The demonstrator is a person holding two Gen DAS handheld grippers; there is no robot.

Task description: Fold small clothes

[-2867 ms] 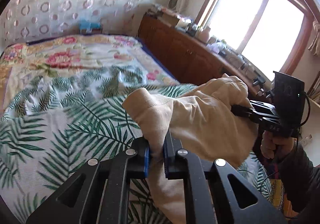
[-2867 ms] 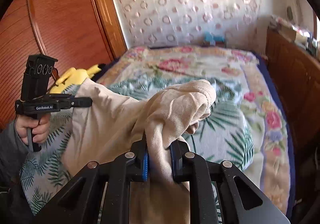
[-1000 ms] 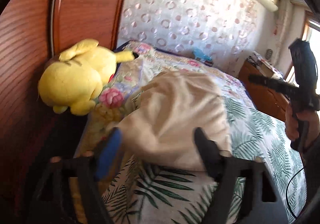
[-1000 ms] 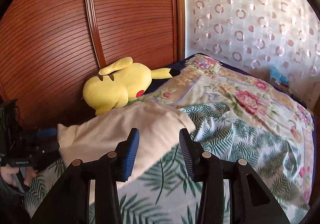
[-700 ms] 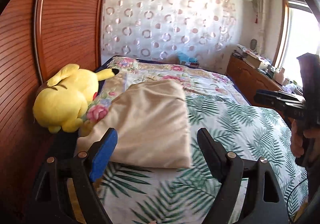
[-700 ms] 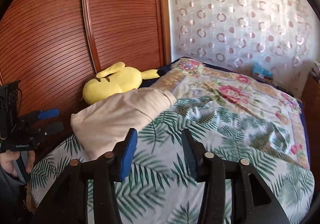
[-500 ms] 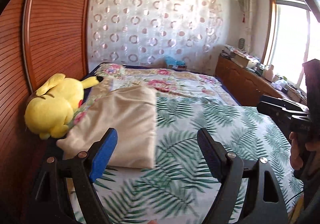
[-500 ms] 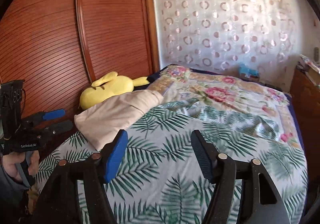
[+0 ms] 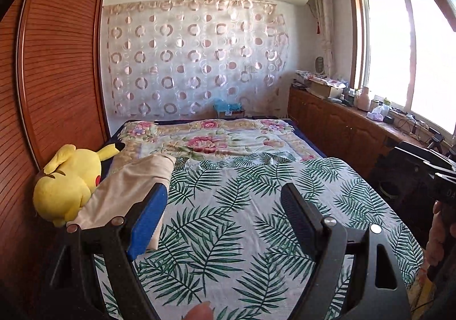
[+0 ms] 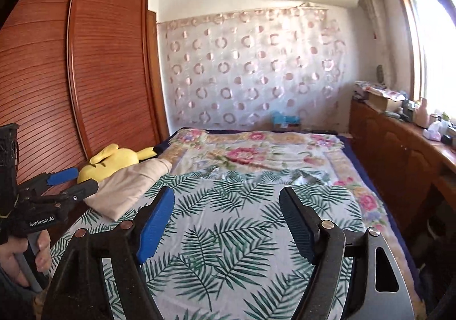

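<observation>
A: Step in hand? Looks like the gap between garments. Beige folded garment [image 9: 128,188] laid at nine o'clock on the bed [image 9: 242,206], touching the yellow plush toy [image 9: 68,180] by the wooden wardrobe [image 9: 57,77].

B: Agreed. Both tools free of cloth. Left gripper [image 9: 222,214] spread wide, nothing between the jaws, only palm-leaf sheet beyond. Right gripper [image 10: 225,217] also wide, jaws just been opening, likewise bare of anything.

A: Pose?

B: Both pointed a little downward over the sheet toward twelve o'clock, where the patterned curtain [image 10: 250,69] hangs. Left gripper seen from the right wrist view at eight o'clock, fingers [image 10: 62,176] stacked one above the other, so rolled on its side, gripped by a hand [image 10: 17,257]. Right hand [image 9: 439,228] at three o'clock in the left view.

A: Next move?

B: Probably fetching another small piece. None visible on the sheet, so a turn toward wherever the pile sits, out of view. Jaws already wide enough for a pinch on a hem.
</observation>
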